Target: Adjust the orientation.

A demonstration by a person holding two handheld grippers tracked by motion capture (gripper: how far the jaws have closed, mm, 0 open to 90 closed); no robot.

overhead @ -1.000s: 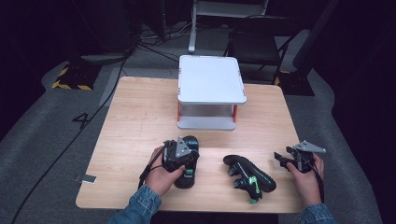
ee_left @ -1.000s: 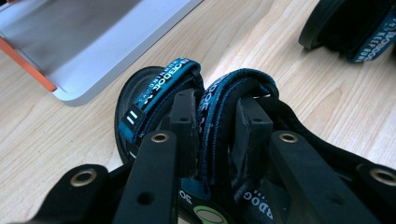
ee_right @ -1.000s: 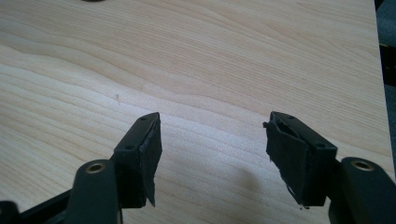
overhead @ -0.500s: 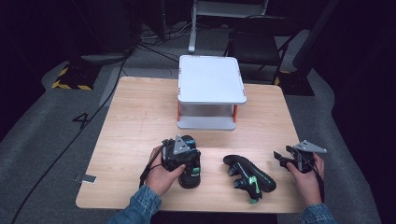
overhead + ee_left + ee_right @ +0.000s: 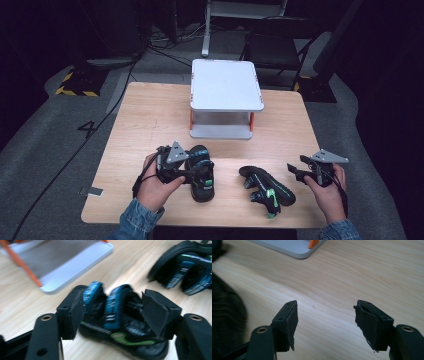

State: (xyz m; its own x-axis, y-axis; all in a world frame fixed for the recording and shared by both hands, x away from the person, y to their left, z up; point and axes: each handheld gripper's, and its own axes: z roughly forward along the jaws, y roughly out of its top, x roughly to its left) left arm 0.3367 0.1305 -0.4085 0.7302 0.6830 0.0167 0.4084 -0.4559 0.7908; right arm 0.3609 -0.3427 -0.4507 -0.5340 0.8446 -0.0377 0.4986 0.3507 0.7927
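A black sandal with blue straps and a green mark (image 5: 201, 175) (image 5: 117, 322) lies on the wooden table (image 5: 150, 125) at the front left. My left gripper (image 5: 191, 173) (image 5: 115, 312) is at its left side. Its jaws have just been opening and now stand open on either side of the straps, with the pads off them. The second sandal (image 5: 267, 191) (image 5: 185, 272) lies at the front centre-right, tipped on its side. My right gripper (image 5: 294, 171) (image 5: 325, 320) hovers open to the right of it, with only bare wood between its jaws.
A white two-level stand with orange posts (image 5: 225, 95) (image 5: 70, 265) (image 5: 292, 246) sits at the middle back of the table. A dark chair (image 5: 275, 47) and cables stand on the floor behind. A small grey object (image 5: 92, 191) lies on the floor at the left.
The left gripper's jaws opened and let go of the sandal, and the hand drew back to the left and up. The right hand rose slightly.
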